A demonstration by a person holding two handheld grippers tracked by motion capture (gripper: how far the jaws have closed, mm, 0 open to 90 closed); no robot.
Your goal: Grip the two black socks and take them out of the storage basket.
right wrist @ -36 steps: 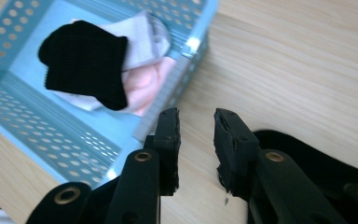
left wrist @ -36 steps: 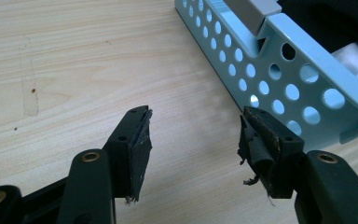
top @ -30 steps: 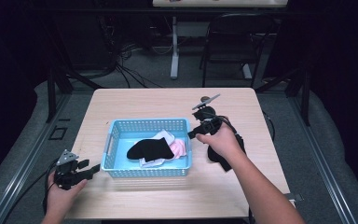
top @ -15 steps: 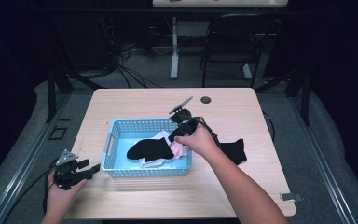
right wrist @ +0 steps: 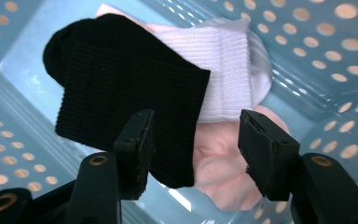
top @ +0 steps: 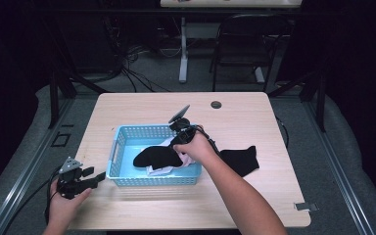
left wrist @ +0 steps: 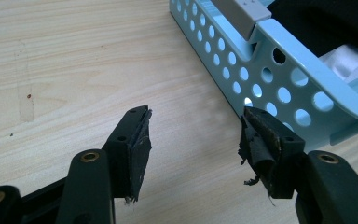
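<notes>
high view, from left to right. left gripper (top: 95,178): held in the person's left hand (top: 64,203) at the near left edge of the desk (top: 142,105), just beside the short left wall of the light blue basket (top: 113,152); in the left gripper view its jaws stand released, apart over bare wood, with the basket's perforated wall near the right jaw. basket: rests on the desk left of centre and holds a black sock (top: 157,155) lying over a white sock (right wrist: 223,70) and a pink sock (right wrist: 223,163). right gripper (top: 178,142): held over the basket's right half, pointing down into it; its jaws have just been opening and stand released, with the edge of the black sock and the pink sock seen between them in the right gripper view, the pads pressing on neither. second black sock (top: 240,159): lies flat on the desk, right of the basket and beside the person's right forearm.
</notes>
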